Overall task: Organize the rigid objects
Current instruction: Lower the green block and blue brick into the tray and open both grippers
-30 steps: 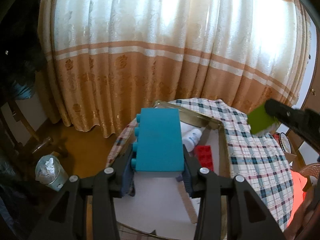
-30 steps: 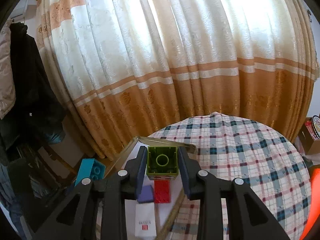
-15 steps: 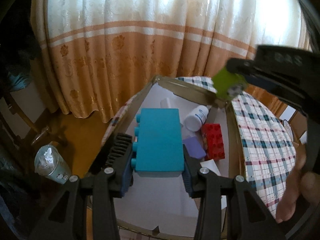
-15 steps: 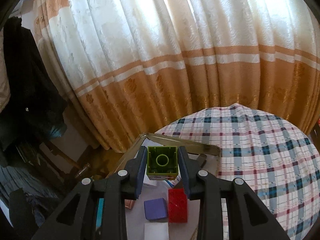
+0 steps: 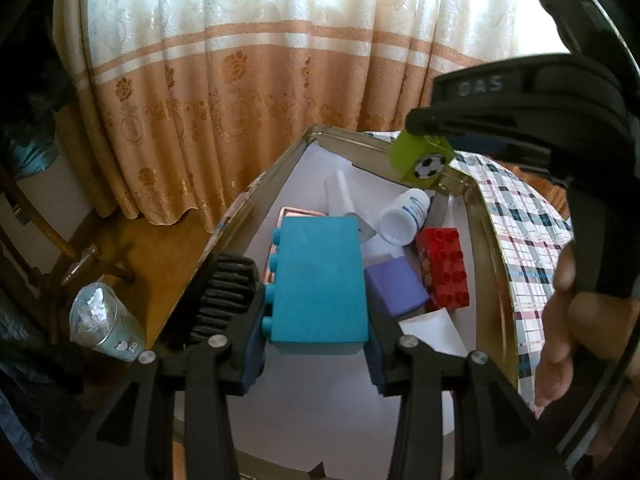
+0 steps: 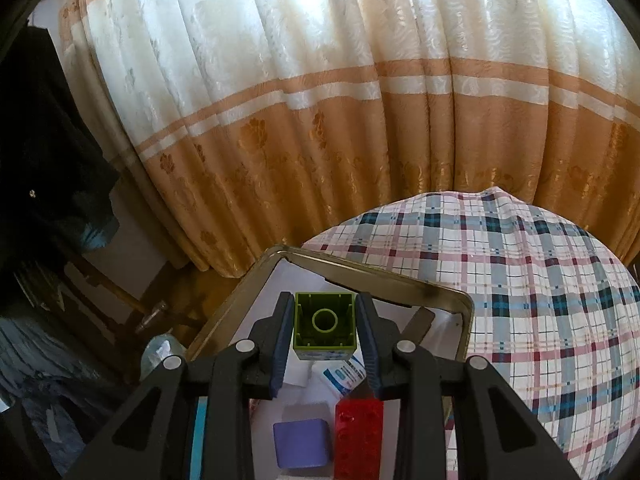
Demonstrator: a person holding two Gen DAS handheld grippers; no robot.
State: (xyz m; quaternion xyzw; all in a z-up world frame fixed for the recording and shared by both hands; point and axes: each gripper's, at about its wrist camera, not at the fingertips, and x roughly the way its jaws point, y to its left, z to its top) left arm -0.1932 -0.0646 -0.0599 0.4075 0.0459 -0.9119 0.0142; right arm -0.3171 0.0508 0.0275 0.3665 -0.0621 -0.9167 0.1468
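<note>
My left gripper [image 5: 318, 300] is shut on a long teal brick [image 5: 318, 284] and holds it above a paper-lined metal tray [image 5: 256, 200]. Inside the tray lie a red brick [image 5: 444, 268], a purple block [image 5: 394, 288], a white pill bottle [image 5: 404, 216] and a small white tube [image 5: 340, 196]. My right gripper [image 6: 325, 330] is shut on a green brick [image 6: 325, 326] with its hollow underside facing the camera, over the tray's [image 6: 466, 312] far corner. The left wrist view shows that green brick [image 5: 422, 158] with a football picture, hanging above the tray's far rim.
The tray sits on a round table under a plaid cloth [image 6: 520, 280]. Cream and orange curtains [image 6: 360, 140] hang close behind. A small bin [image 5: 106, 328] stands on the wooden floor to the left. A hand [image 5: 576, 320] grips the right gripper's handle. The red brick [image 6: 358, 436] and purple block [image 6: 302, 442] lie below the right gripper.
Both grippers have come down over the tray. The right gripper, with the green brick, has swung left from over the cloth to the tray's far corner.
</note>
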